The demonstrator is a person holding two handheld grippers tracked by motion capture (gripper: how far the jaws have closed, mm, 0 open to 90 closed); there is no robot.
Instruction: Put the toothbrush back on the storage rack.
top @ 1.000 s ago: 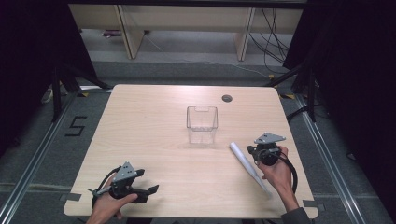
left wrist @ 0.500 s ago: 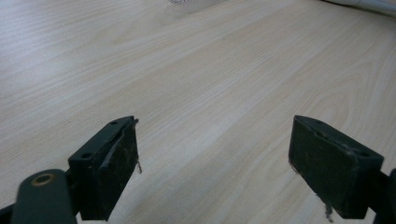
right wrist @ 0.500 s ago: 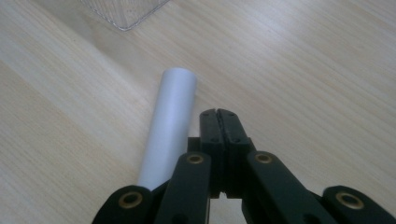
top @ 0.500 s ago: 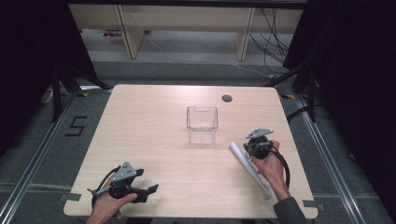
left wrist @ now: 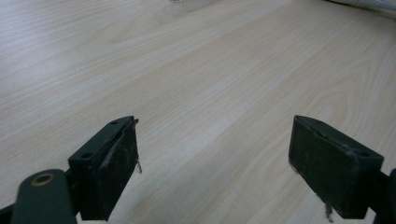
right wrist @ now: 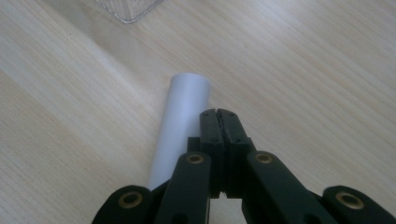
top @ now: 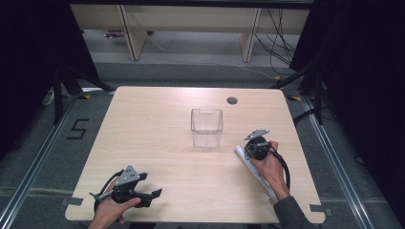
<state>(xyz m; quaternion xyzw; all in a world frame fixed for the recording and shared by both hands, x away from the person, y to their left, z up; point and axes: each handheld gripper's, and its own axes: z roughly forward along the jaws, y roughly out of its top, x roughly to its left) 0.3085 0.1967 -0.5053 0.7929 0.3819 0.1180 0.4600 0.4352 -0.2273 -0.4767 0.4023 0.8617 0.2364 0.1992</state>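
A white tube (top: 258, 175) lies on the wooden table (top: 157, 133), running from its right front toward the middle. My right gripper (top: 249, 151) hovers over the tube's far end. In the right gripper view the right gripper (right wrist: 219, 116) has its jaws pressed together with nothing between them, and the tube (right wrist: 184, 112) lies just under and left of them. A clear plastic box (top: 206, 127) stands upright at the table's middle, a short way beyond the tube. My left gripper (top: 152, 185) rests near the front left edge, and in its own view the left gripper (left wrist: 215, 163) is open over bare wood.
A dark cable hole (top: 232, 100) sits in the table's far right part. The corner of the clear box (right wrist: 128, 9) shows just beyond the tube's end. Wooden shelving (top: 129, 28) and cables lie on the floor behind the table.
My right gripper has slid left and slightly away from the person, ending over the tube's far end. The left gripper has stayed where it was.
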